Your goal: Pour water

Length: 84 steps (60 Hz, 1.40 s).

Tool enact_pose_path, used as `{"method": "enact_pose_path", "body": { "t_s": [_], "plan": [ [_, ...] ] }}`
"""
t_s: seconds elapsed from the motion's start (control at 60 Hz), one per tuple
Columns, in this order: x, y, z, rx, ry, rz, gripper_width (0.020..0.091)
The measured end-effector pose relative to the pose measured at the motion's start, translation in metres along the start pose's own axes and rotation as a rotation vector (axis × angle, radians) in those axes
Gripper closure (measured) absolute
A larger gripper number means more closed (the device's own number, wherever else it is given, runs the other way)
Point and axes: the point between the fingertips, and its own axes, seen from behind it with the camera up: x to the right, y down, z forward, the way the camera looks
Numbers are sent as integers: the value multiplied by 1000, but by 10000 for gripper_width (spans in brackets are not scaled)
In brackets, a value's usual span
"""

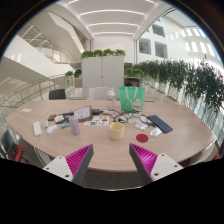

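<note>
A long wooden table (100, 148) lies ahead of me. On it, just beyond my fingers, stands a pale yellow cup (117, 130). Farther left is a purple bottle (74, 124), upright among small items. A small red disc (142, 137) lies to the right of the cup. My gripper (112, 163) hangs at the table's near edge, open, with nothing between its magenta pads (79, 158). It is short of both cup and bottle and touches nothing.
A green bag (132, 97) stands at the table's far side. A dark flat object (160, 124) lies right of the cup, and white items (38, 127) sit at the left end. Chairs, white cabinets (102, 70) and a row of plants (185, 80) lie behind.
</note>
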Motion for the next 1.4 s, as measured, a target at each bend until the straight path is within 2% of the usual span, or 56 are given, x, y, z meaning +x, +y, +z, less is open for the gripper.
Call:
{"method": "enact_pose_path", "body": {
  "t_s": [0.117,0.15,0.25,0.3,0.367,0.433,0.567,0.75,0.817,0.983,1.083,1.117,1.133,1.15,1.167,1.233,1.317,1.4],
  "plan": [
    [6,1,3,10,65,-6,264],
    [-26,6,-6,16,85,-7,266],
    [-28,14,-2,6,130,-9,267],
    [-54,18,-4,17,140,-9,269],
    [-83,19,4,48,123,-23,267],
    [-119,12,10,113,75,-30,268],
    [-184,32,75,146,-9,-9,269],
    [-246,11,204,191,-45,13,268],
    [-259,-3,254,232,-59,34,269],
    [-270,-21,361,237,-41,41,269],
    [-267,-30,398,247,3,49,272],
    [-265,-33,413,254,-1,55,307],
    [-267,-34,418,255,-5,60,348],
    [-270,-35,422,255,-15,63,427],
    [-275,-35,426,253,-33,66,571],
    [-272,-38,432,268,-19,39,578],
    [-274,-43,431,300,-24,-5,633],
    [-273,-41,432,279,-21,3,685]
  ]
}}
